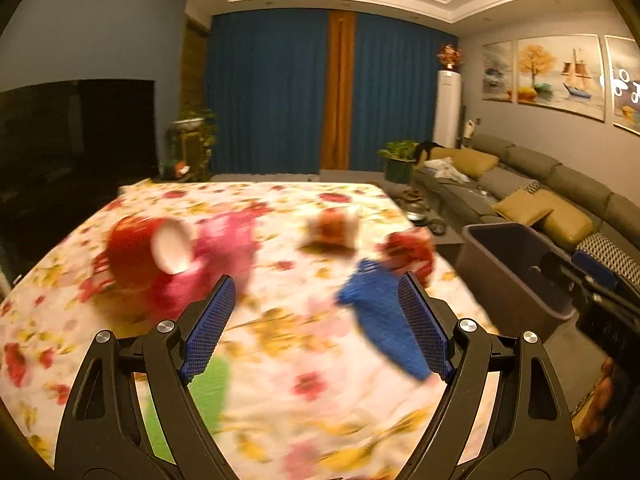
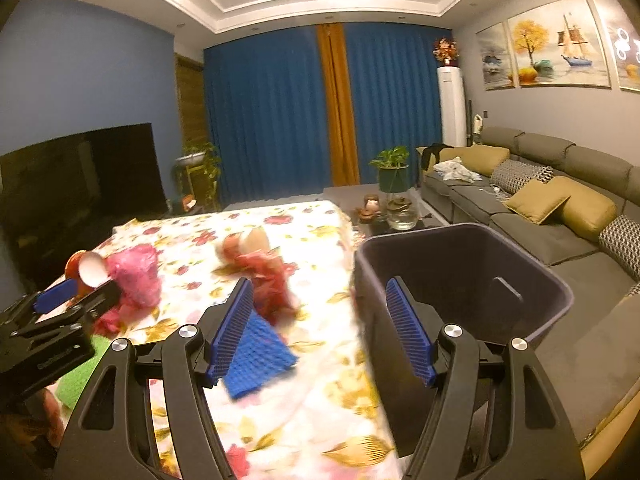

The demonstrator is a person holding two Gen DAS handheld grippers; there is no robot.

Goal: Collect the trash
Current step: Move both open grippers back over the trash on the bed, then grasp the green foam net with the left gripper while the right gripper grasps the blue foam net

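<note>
both grippers are hovering over a table [image 1: 280,200] covered in a flowered cloth; the near objects are blurring in both views.

left gripper [image 1: 316,320]: fingers are spreading wide, released, nothing between the pads. it is sitting above the middle of the table. in the right wrist view it is showing at the left edge [image 2: 76,294], near the cup.

right gripper [image 2: 320,328]: fingers are also spreading wide, holding nothing. it is hanging over the table's right edge, its left finger over the cloth and its right finger in front of the bin.

trash is lying scattered on the cloth:
- red paper cup [image 1: 140,252] lying on its side, white inside facing the camera, far left
- pink crumpled bag [image 1: 216,256] touching the cup
- blue mesh piece [image 1: 384,320], flat, near the right edge, just beside the left gripper's right finger
- red crumpled wrapper [image 1: 408,252] just beyond the blue piece
- second tipped cup [image 1: 332,228] farther back
- green piece [image 1: 208,392] at the near side, partly hidden by the left gripper's left finger

dark bin [image 2: 460,272] is standing just off the table's right edge, mouth open.
</note>
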